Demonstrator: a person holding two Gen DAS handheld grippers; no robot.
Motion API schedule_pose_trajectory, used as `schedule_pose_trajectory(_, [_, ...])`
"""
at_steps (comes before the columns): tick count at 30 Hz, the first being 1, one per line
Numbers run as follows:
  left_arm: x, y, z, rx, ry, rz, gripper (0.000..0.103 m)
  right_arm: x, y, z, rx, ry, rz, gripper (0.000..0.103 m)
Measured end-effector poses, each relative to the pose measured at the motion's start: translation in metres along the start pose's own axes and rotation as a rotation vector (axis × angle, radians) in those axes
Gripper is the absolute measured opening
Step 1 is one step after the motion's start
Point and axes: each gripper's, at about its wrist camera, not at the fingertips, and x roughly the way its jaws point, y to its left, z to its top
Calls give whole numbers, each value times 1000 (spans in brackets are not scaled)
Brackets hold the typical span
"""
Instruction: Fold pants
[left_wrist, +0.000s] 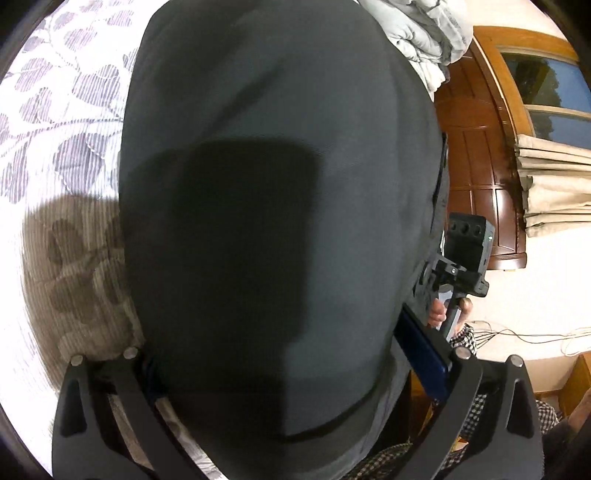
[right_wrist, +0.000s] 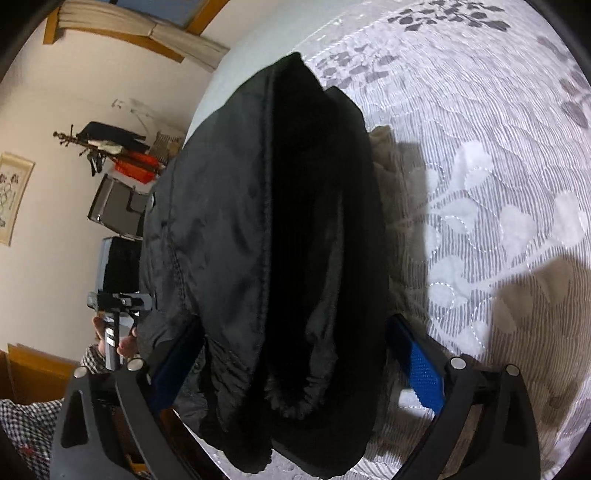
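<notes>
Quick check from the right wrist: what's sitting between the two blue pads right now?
The black pants, bunched and hanging over the patterned bedspread, fill the gap between the right gripper pads; the right wrist view shows it.

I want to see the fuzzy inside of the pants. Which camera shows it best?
The right wrist view: the pants hang open there, showing the dark fleecy lining and the gathered waistband. The left wrist view shows only their smooth grey outside.

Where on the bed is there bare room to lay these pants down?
Free: the leaf-print bedspread right of the hanging pants, and the stretch left of them in the left view. Crowded: the far end, by the piled grey bedding. Both tongs are buried in cloth.
</notes>
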Motion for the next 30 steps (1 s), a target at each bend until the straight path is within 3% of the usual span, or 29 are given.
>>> schedule_pose_trajectory(9, [5, -10, -2, -1, -22, 11, 101, 6, 2, 4, -21, 9, 50, 98])
schedule_pose_trajectory(14, [4, -9, -2, -21, -27, 19, 101, 7, 2, 4, -20, 3, 64, 85])
schedule_pose_trajectory(16, [4, -9, -4, -26, -39, 28, 100, 4, 3, 2, -28, -9, 58, 74])
schedule_pose_trajectory(22, [-5, -12, -9, -9, -92, 83, 81, -5, 16, -5, -51, -57, 35, 55])
schedule_pose_trajectory(27, [-9, -9, -8, -6, -108, 72, 71, -9, 35, -7, -102, -83, -7, 49])
schedule_pose_trajectory(30, [-14, -13, -8, 1, -129, 55, 58, -11, 44, -6, -122, -95, -25, 48])
